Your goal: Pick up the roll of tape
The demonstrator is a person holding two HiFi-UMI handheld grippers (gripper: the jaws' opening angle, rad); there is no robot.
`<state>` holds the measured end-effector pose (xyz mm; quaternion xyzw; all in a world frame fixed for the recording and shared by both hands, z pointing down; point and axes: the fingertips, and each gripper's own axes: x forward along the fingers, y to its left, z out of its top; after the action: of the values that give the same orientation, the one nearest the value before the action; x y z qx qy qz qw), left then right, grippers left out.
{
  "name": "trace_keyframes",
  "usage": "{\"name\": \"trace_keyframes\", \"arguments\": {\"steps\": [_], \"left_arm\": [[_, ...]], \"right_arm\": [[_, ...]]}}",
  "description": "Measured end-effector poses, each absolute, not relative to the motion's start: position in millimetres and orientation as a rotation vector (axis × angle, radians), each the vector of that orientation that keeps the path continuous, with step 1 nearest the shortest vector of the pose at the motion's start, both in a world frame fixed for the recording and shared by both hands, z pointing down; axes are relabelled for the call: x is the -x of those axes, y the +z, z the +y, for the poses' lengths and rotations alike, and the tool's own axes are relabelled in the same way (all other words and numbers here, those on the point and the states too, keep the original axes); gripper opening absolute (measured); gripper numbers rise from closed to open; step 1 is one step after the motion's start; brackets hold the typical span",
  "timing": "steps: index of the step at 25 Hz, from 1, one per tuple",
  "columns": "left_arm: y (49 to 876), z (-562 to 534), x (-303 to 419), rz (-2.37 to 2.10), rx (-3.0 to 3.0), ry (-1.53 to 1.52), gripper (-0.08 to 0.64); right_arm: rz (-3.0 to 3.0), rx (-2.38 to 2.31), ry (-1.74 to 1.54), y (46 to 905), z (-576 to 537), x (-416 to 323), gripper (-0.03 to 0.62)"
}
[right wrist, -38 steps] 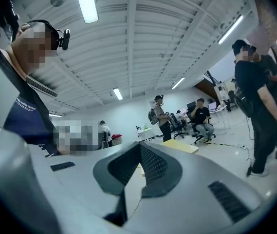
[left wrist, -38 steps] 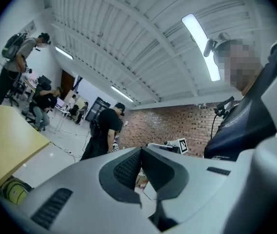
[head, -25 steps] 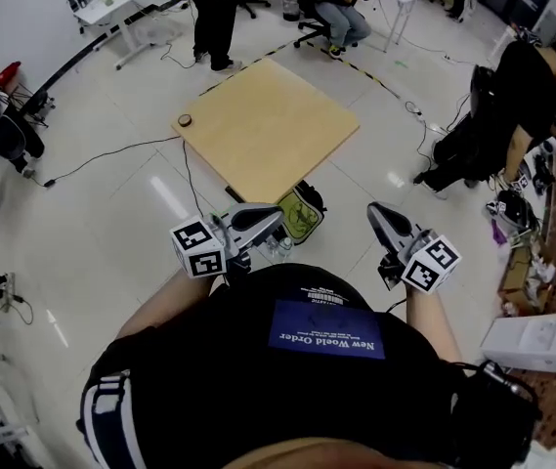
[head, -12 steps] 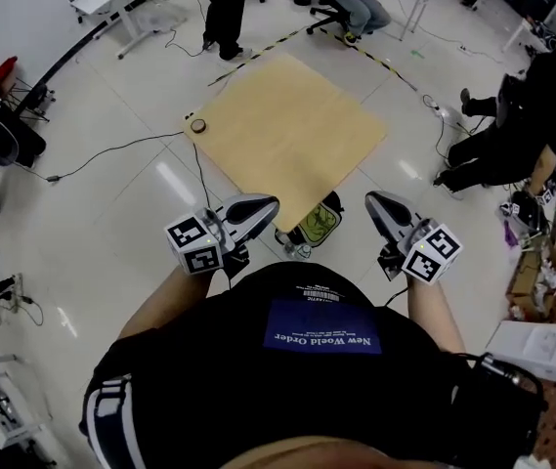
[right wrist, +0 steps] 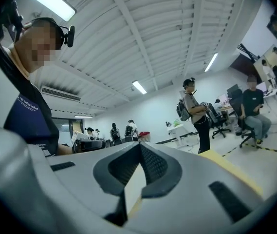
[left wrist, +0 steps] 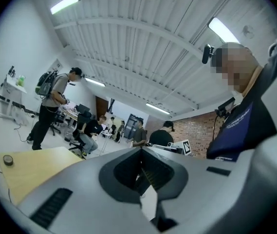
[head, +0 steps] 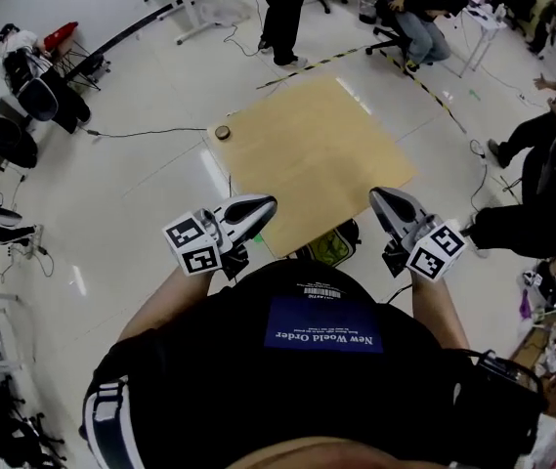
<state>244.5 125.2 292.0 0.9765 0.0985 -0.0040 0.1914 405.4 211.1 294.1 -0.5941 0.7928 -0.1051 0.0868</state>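
Tape (head: 223, 133) is sitting at ten o'clock on the table (head: 317, 154), out of reach, so left gripper (head: 261, 204) and right gripper (head: 378, 196) are both hanging closed and empty, probably just waiting.

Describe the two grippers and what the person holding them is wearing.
The left gripper and right gripper are light grey tapering shells with dark ribbed pads, each carrying a white cube of black square markers. The person wears a black short-sleeved shirt with a blue patch.
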Motion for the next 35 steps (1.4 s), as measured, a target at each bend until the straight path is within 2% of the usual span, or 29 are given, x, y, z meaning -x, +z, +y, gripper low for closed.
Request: {"name": "trace_keyframes", "arguments": {"steps": [5,14,19,28,30,35], "left_arm": [[295.1,125.4,-279.0,0.225,-2.699,-0.017,0.008],[317.5,96.0,-284.0,0.304,-2.727,0.012,0.008],[321.5,68.5,-279.3,0.352,-2.710,-0.029,0.008],[334.4,-7.2,-236.2,0.172,-2.752,-0.046,0.008],[341.4,-27.4,-222.3,0.098,-2.751,-0.041,0.007],[366.1,-79.0,-185.4,-0.036,-2.726,-0.023,0.007]], "right_arm": [[2.406,1.709,-0.312,294.0,190.8,-440.9,-0.014],[2.374,1.780,-0.345,317.6,156.1,-438.0,-0.014],[2.390,1.838,-0.395,317.0,130.9,-429.2,-0.014],[2.532,1.808,-0.428,312.2,35.7,-415.6,-0.014],[2.598,1.749,-0.464,318.9,3.2,-408.0,0.043],[2.764,1.641,-0.510,350.5,-92.6,-377.7,0.126]]}}
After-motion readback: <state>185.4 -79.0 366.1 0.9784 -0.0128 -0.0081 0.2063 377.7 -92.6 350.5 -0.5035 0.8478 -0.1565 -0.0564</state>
